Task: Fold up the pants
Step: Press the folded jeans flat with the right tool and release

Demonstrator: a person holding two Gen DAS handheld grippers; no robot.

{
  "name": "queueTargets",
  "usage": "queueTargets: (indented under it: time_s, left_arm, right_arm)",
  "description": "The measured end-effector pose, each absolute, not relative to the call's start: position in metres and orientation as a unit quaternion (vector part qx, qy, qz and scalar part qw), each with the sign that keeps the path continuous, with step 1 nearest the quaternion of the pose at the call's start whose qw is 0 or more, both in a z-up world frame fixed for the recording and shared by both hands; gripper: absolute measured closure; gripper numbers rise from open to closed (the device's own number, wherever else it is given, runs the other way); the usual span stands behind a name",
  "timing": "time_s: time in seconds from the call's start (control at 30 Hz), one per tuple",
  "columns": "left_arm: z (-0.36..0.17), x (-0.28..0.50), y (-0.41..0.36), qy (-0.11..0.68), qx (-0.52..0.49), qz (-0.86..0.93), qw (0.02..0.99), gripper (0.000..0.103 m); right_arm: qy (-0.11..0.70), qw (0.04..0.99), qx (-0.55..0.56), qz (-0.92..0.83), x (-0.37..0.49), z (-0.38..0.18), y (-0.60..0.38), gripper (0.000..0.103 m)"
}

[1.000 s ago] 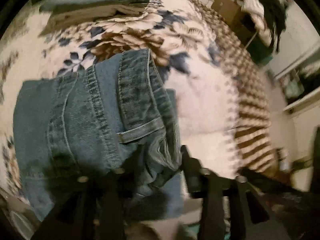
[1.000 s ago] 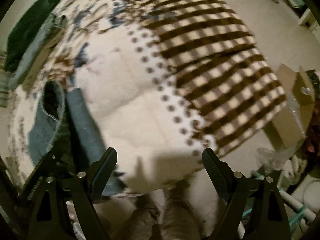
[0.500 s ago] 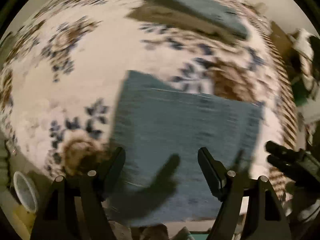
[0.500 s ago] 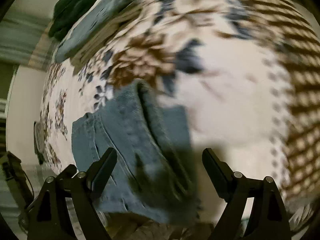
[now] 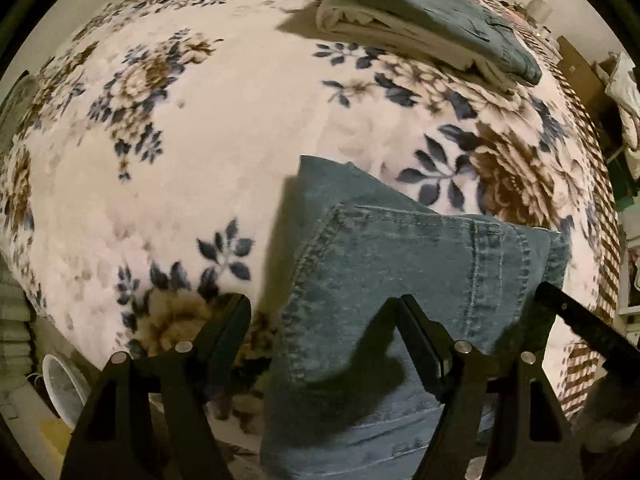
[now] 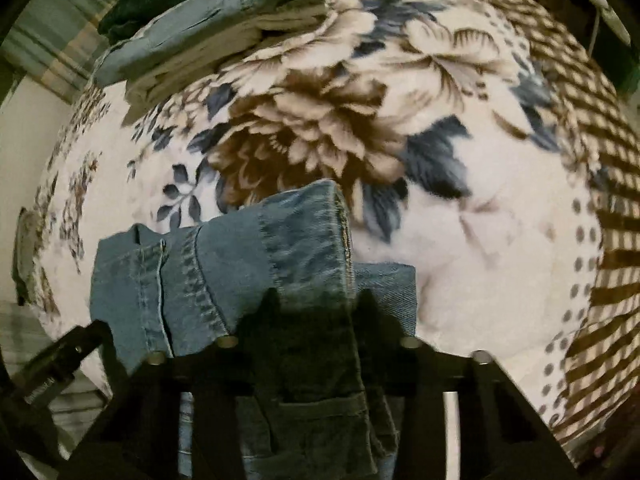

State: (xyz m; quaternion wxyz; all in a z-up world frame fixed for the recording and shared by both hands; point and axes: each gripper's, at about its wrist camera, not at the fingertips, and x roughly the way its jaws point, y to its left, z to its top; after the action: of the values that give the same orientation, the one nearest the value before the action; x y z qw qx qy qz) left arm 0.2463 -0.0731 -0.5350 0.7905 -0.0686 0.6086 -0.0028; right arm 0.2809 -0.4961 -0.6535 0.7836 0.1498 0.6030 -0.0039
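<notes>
While a second ago both grippers swept over the bed (image 5: 248, 128), now the right gripper (image 6: 316, 300) has its jaws closing on the jeans (image 6: 256, 264), and the left gripper (image 5: 324, 312) hangs wide above them, ready for another fold

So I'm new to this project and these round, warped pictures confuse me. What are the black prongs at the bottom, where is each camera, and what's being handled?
No robot here: a person holds a two-finger gripper in each hand, and a fisheye camera on each looks along its fingers. The black prongs are those fingers. In the left view, the left gripper stands open over the jeans, one finger over the floral blanket; the right gripper's dark finger shows at that view's right edge. In the right view, the right gripper is closing with denim between its fingers. Farther back on the blanket lies a stack of folded clothes.
</notes>
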Motion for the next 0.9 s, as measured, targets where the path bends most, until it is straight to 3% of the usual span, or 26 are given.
queueTargets:
  time_s: [0.03,0.07,0.47,0.9]
  left_arm:
    - [-0.535,0.246,-0.074,0.609,-0.069,-0.005,0.790,0.030]
    - [-0.535,0.247,-0.075,0.609,-0.070,-0.007,0.790,0.030]
    - [-0.514,0.255,-0.069,0.591,-0.101,-0.018,0.800,0.030]
    - [-0.519,0.274,-0.064,0.596,-0.142,-0.046,0.789,0.030]
  right_arm:
    - [0.601,0.787,0.137,-0.006,0.279,-0.652,-0.495,0.076]
    - [0.598,0.791,0.127,-0.011,0.278,-0.649,-0.492,0.093]
    - [0.573,0.793,0.198,-0.061,0.236,-0.608,-0.535,0.096]
    - [0.593,0.750,0.251,-0.154,0.189,-0.617,-0.620,0.096]
